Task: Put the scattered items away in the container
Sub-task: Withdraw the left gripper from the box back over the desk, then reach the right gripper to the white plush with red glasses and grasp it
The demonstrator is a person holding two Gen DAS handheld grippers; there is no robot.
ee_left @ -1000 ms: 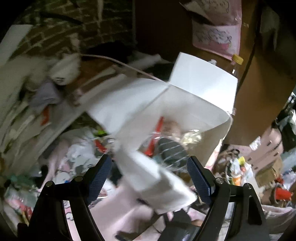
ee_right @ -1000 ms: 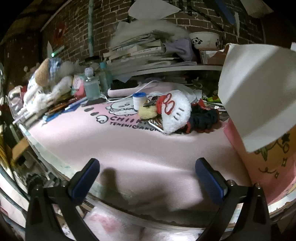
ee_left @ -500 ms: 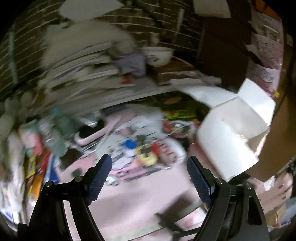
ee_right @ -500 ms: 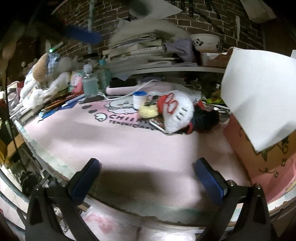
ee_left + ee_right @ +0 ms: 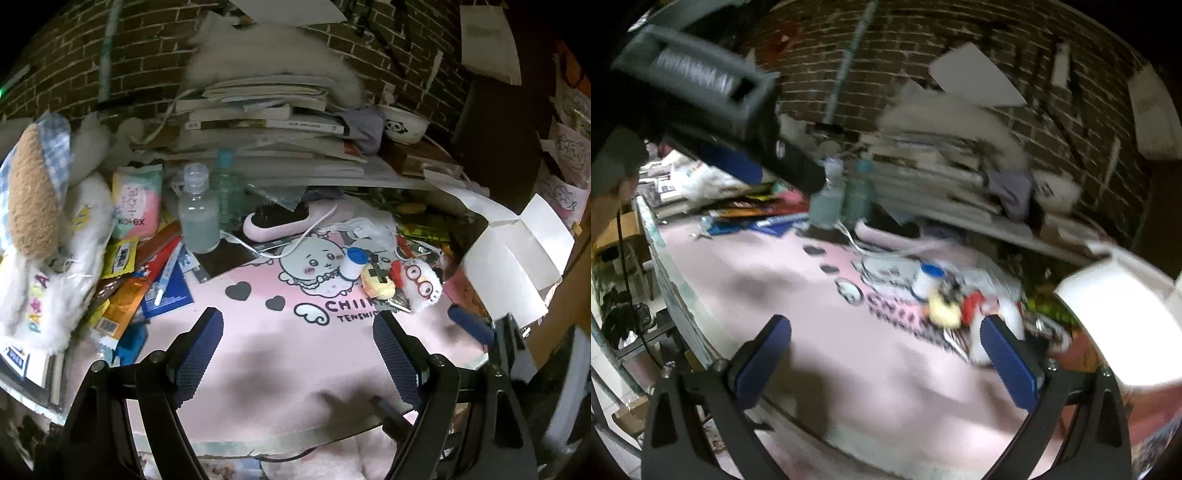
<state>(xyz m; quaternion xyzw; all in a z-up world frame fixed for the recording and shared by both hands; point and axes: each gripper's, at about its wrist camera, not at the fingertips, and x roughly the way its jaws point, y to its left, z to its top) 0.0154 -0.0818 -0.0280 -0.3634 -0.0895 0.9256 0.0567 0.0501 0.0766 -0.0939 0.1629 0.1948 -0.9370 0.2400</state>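
Box: a white cardboard box (image 5: 517,266) with its flaps up stands at the right edge of the desk, just beside the small pile of things; no writing shows on it.
Pile: a white plush toy (image 5: 421,284) with red round glasses, a yellow soft toy (image 5: 378,282) and a small white bottle with a blue cap (image 5: 352,264) lie touching one another on the mat, near the box.
Mat: a pink desk mat (image 5: 258,332) printed with a white cartoon figure, two dark hearts and the letters "CHII…" over "TENSHI…", the rest hidden by the pile.
Other writing: a pastel pack (image 5: 136,201) at the left reads "Kotex"; a white plush (image 5: 40,295) carries coloured letters too blurred to read.
Left gripper (image 5: 297,354): spread wide above the bare mat, holding nothing.
Right gripper (image 5: 886,363): spread wide and holding nothing, low over the mat with the pile just ahead; this view is blurred.
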